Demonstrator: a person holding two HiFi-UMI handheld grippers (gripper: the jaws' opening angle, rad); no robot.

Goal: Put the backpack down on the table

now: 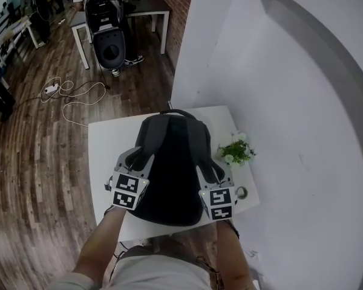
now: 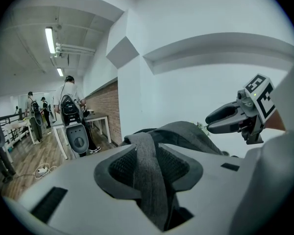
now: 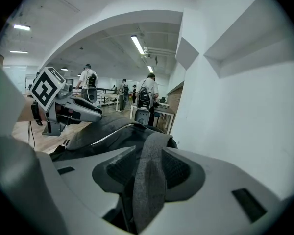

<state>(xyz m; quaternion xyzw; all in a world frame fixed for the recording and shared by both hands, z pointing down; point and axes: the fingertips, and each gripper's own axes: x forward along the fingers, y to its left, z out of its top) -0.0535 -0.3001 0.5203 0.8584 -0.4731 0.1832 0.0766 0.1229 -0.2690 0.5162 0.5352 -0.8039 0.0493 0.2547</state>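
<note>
A black backpack with grey shoulder straps lies on the small white table, its back panel up. My left gripper is shut on the left strap. In the left gripper view that strap runs pinched between the dark pads of my left gripper. My right gripper is shut on the right strap. The right gripper view shows that grey strap squeezed between the pads of my right gripper. Each gripper is visible from the other's camera: the right gripper and the left gripper.
A small green plant and a little round ring sit on the table's right side. A white wall stands close behind and to the right. Cables lie on the wooden floor; a far table has people and another backpack.
</note>
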